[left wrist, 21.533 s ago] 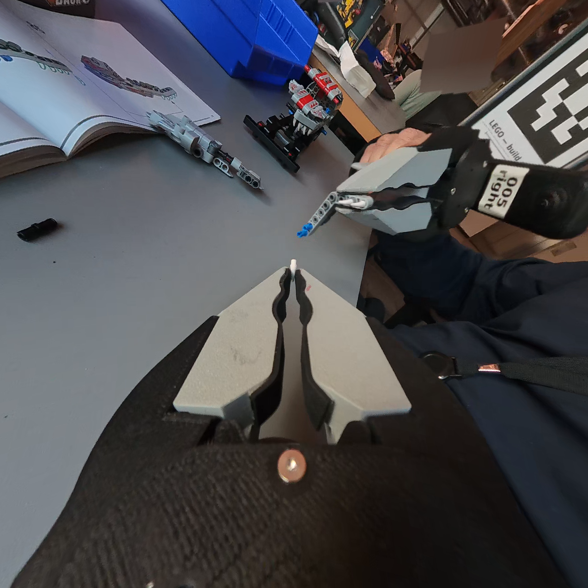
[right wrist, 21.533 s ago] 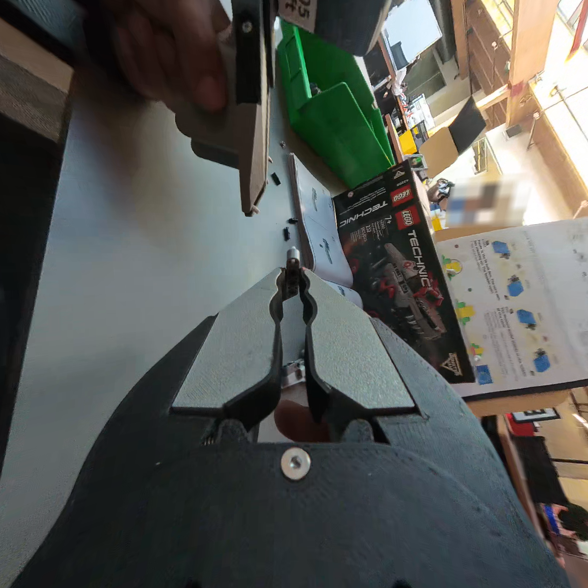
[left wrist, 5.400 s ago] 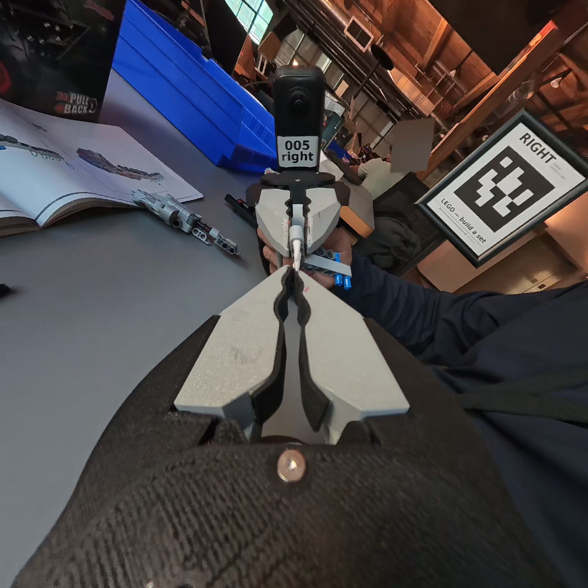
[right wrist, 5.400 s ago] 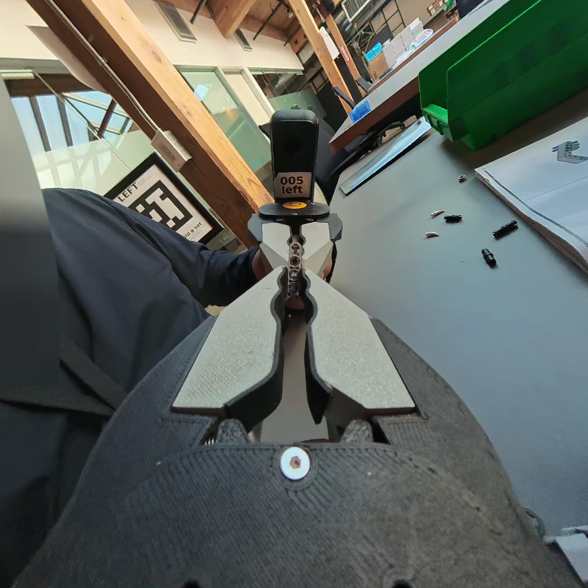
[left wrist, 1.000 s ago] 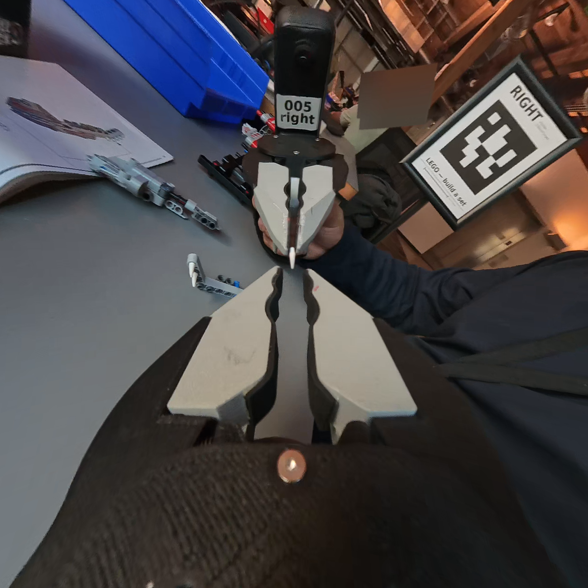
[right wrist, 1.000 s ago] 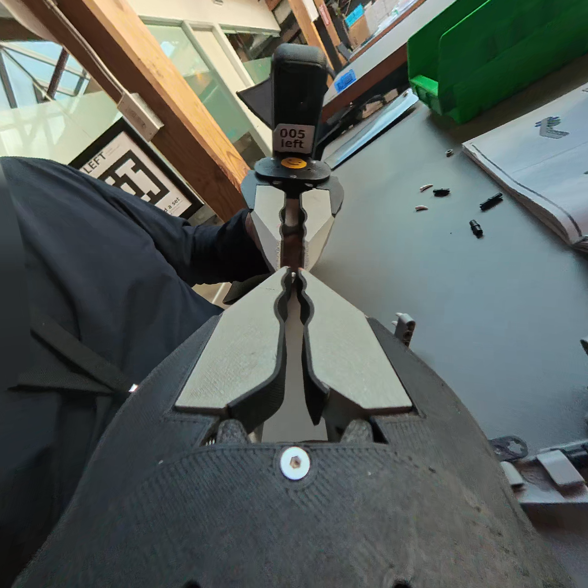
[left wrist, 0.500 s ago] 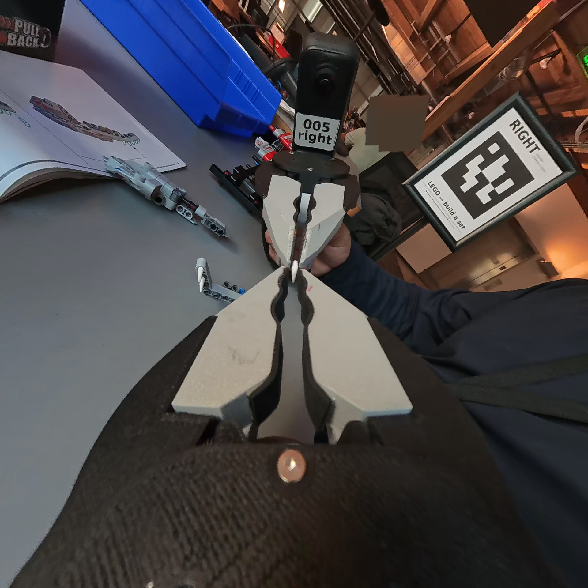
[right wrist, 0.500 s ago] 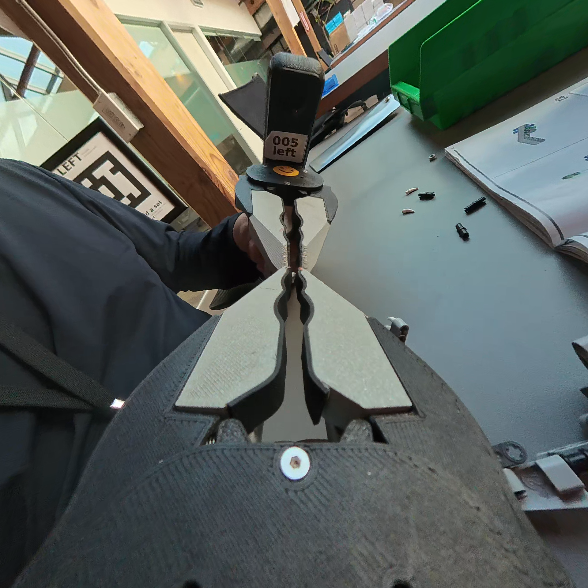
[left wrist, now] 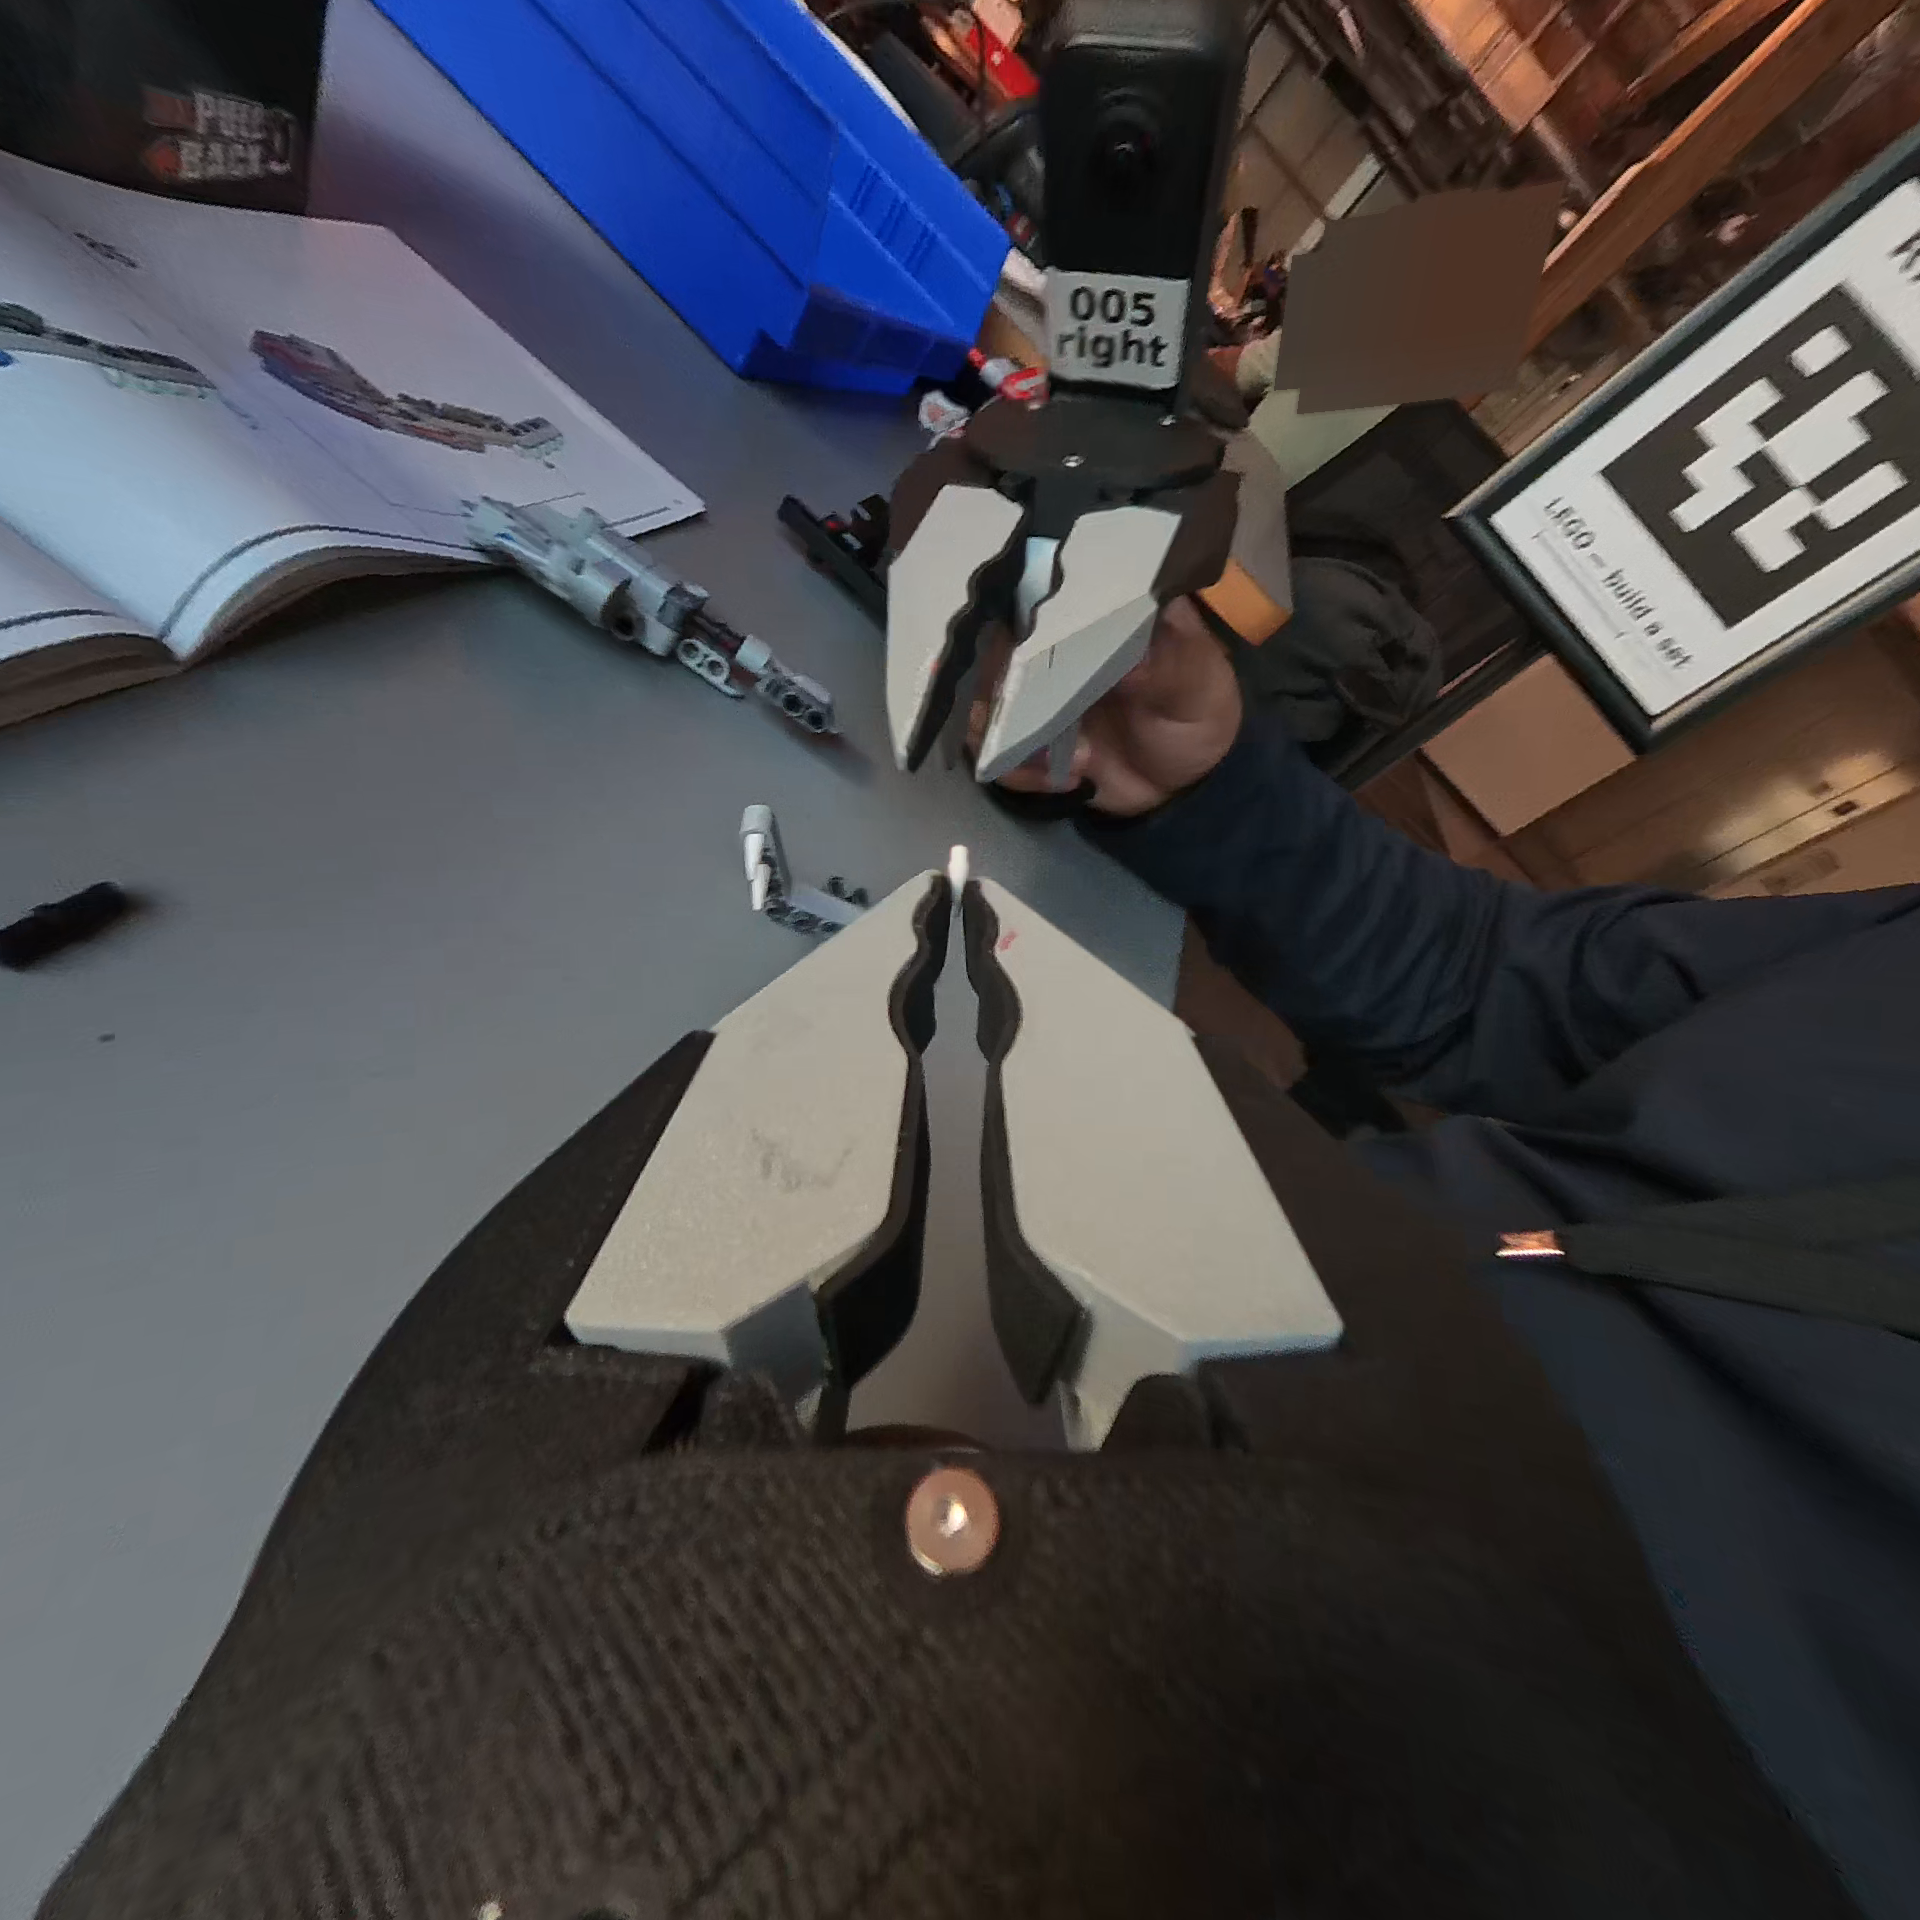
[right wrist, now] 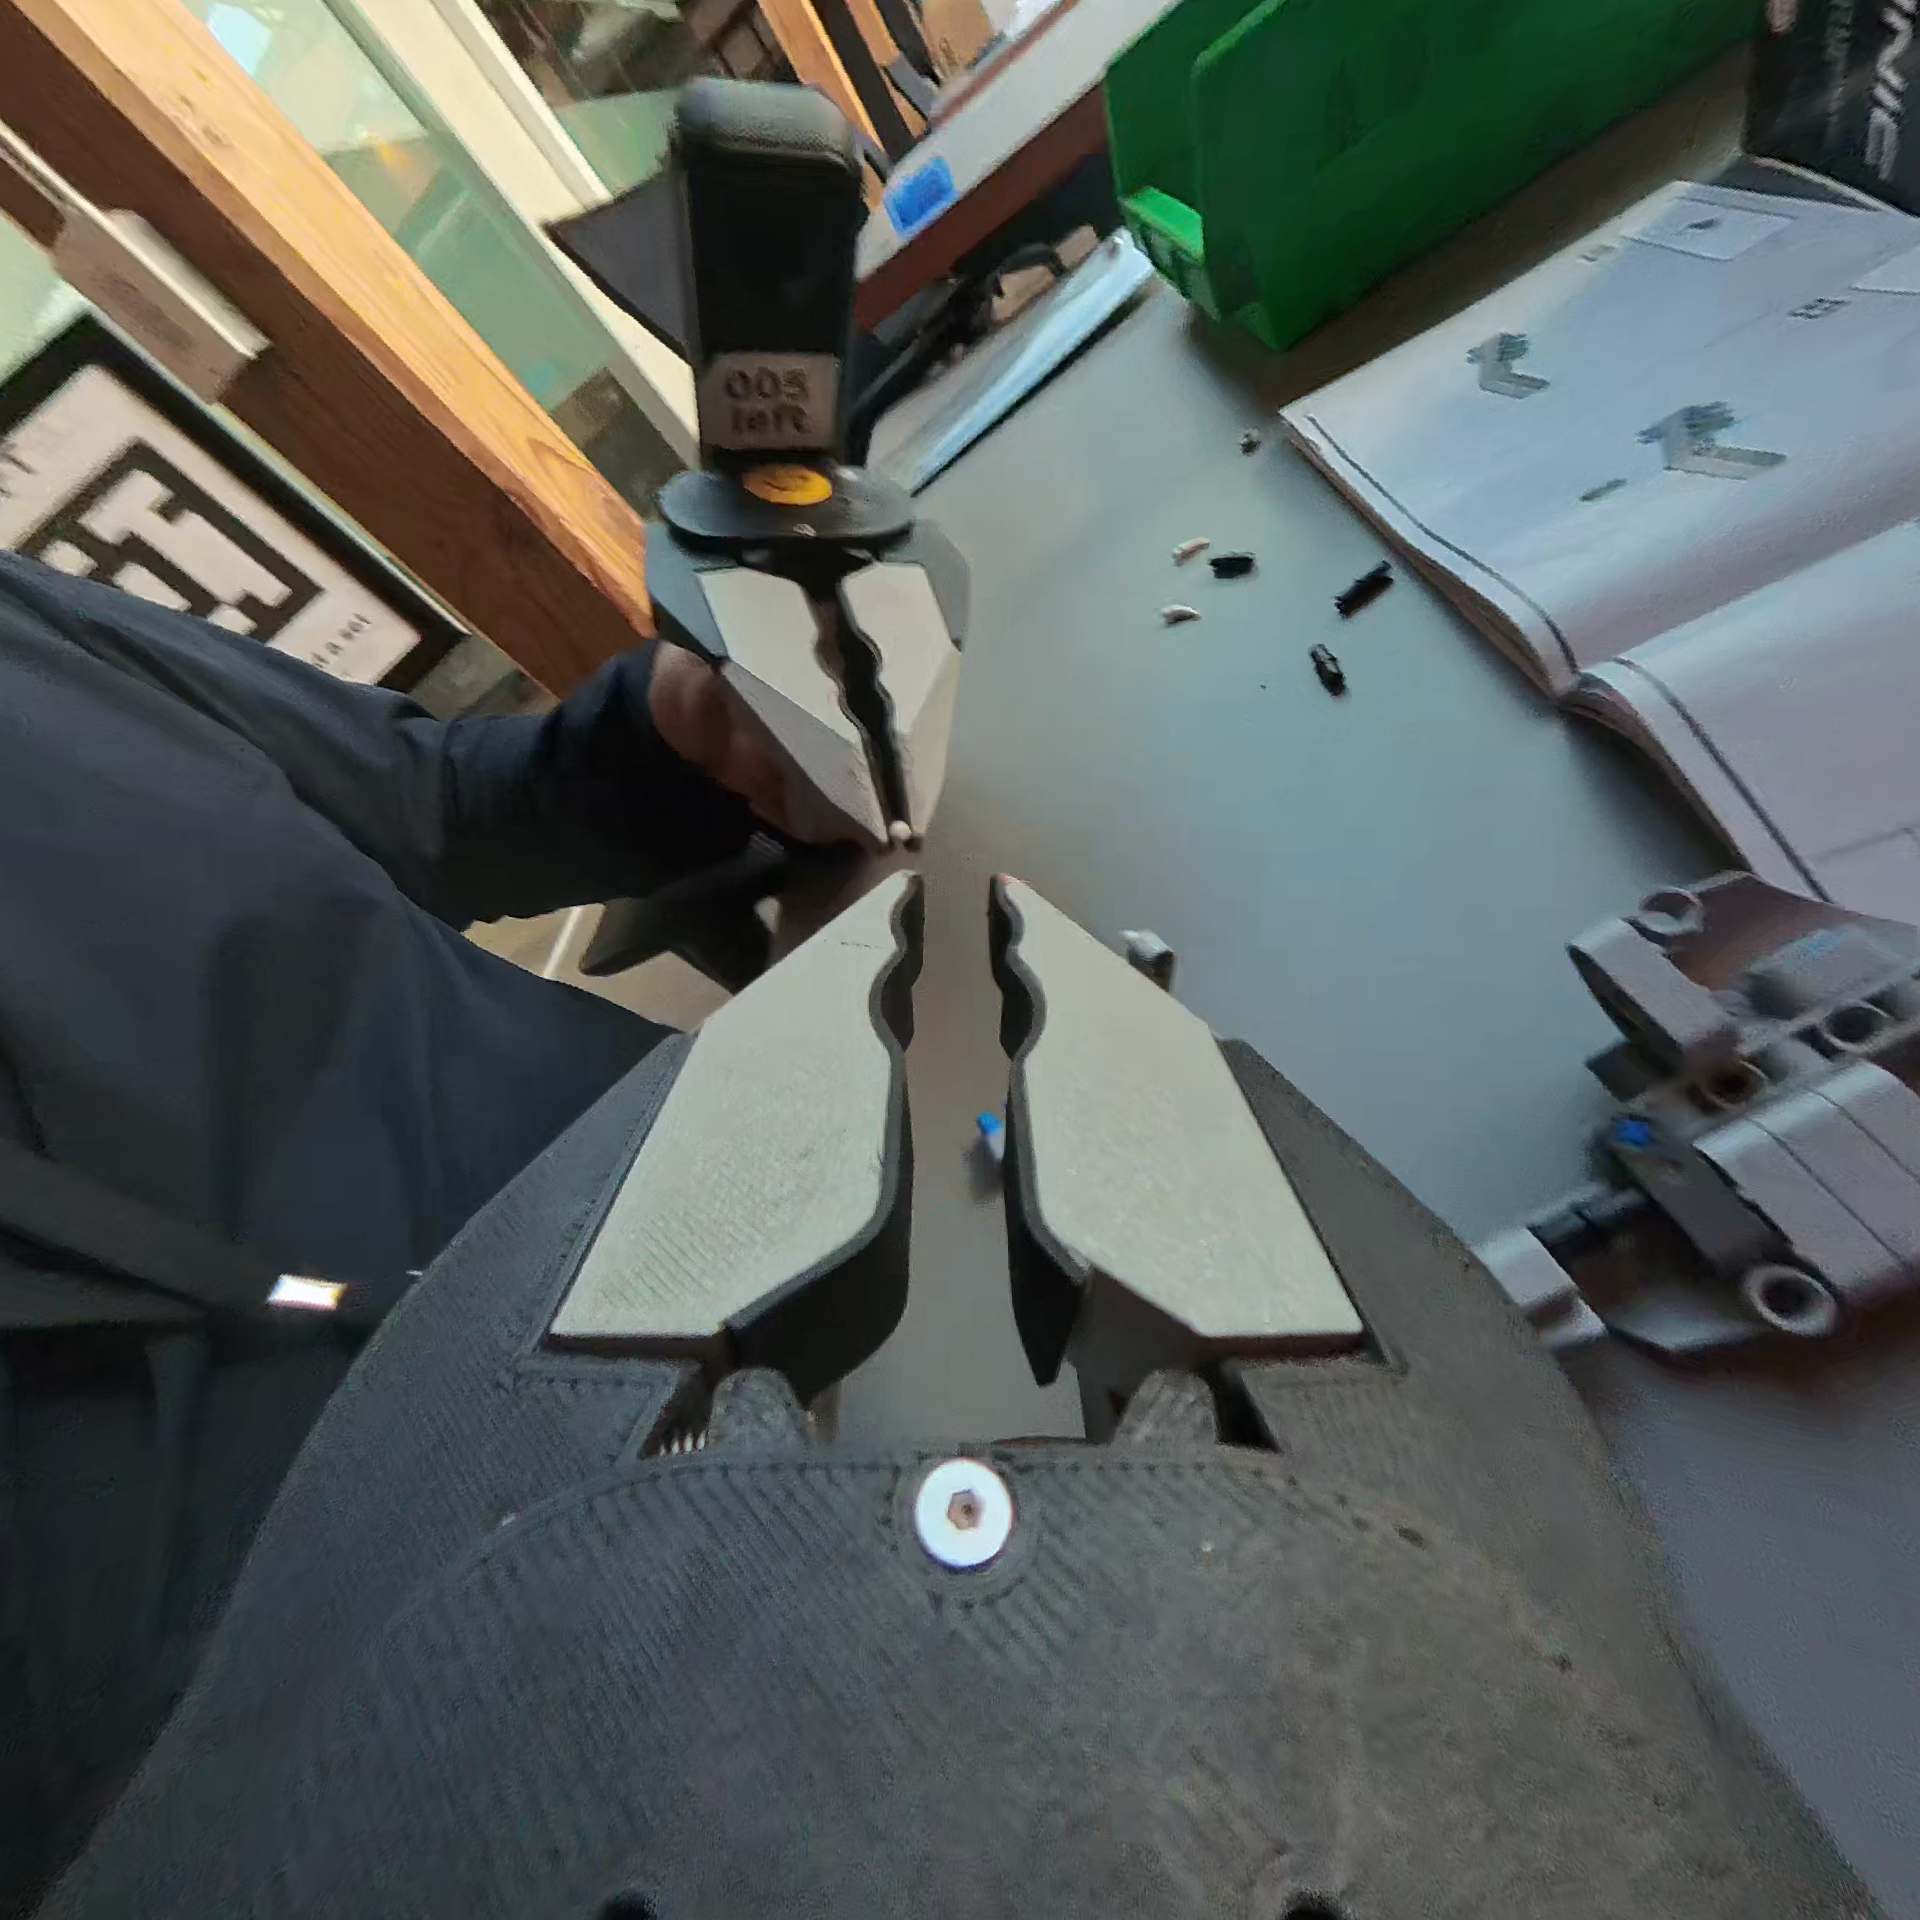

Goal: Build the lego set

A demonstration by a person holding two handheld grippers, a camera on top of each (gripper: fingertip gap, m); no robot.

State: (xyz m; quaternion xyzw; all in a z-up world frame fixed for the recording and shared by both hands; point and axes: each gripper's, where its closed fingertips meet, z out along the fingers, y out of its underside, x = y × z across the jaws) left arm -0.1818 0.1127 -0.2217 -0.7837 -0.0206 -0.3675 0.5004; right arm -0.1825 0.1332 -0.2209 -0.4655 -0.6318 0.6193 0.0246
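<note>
Left tongs (left wrist: 957,902) pinch a small white tooth piece (left wrist: 958,861) above the counter (left wrist: 416,935) as right tongs (right wrist: 954,902), parted and empty, should steady the grey beam (left wrist: 795,906) before pressing it home.

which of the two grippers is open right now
The right gripper is open, with a clear gap between its fingertips and nothing in it. The left gripper is shut on a small white peg that pokes out at its tip.

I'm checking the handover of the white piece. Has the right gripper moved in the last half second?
Yes. The right gripper has opened and drawn back from the left gripper, toward the blue bin.
</note>
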